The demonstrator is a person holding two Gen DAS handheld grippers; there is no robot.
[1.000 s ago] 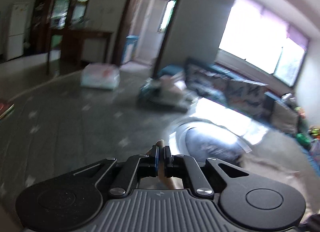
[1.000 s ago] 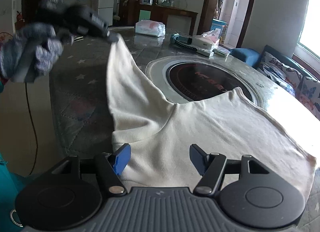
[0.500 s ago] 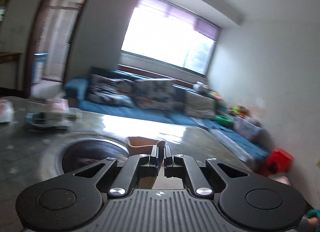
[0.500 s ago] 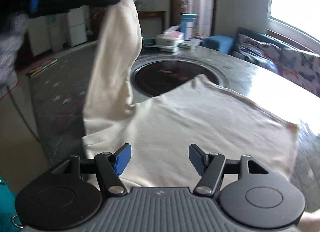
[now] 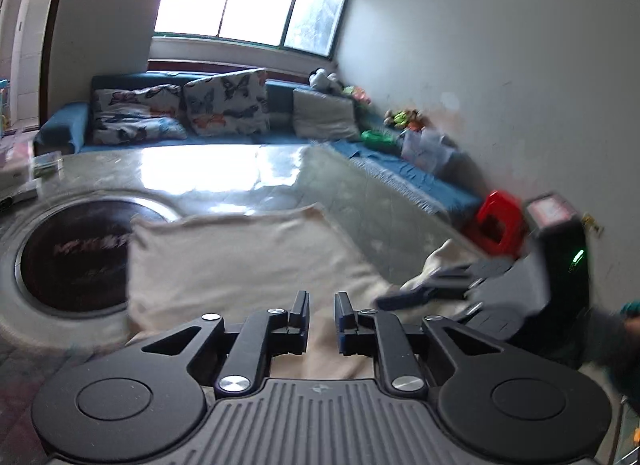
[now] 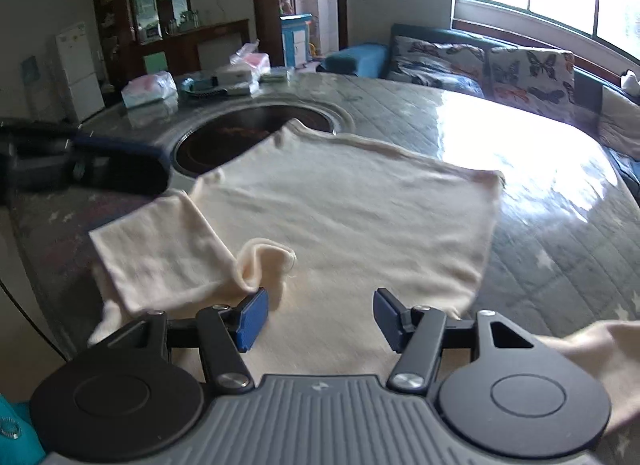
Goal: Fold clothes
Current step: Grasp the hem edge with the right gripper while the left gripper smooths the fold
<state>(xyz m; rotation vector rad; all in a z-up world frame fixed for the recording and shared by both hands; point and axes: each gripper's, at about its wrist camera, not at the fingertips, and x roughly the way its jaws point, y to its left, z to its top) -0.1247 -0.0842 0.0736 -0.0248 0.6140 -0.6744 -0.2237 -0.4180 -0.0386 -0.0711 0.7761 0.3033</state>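
Your left gripper [image 5: 321, 307] has a grey ribbed housing with a small logo at its centre, flanked by two round black discs, and black linkage arms fastened with silver screws that end in narrow black fingers [image 5: 299, 307] edged in blue. Your right gripper [image 6: 316, 319] is built the same way: grey ribbed body, black discs with a ring embossed on each, silver screw heads, and blue pads [image 6: 251, 319] on its fingers. A teal sleeve [image 6: 16, 435] shows at the lower left corner of the right wrist view.
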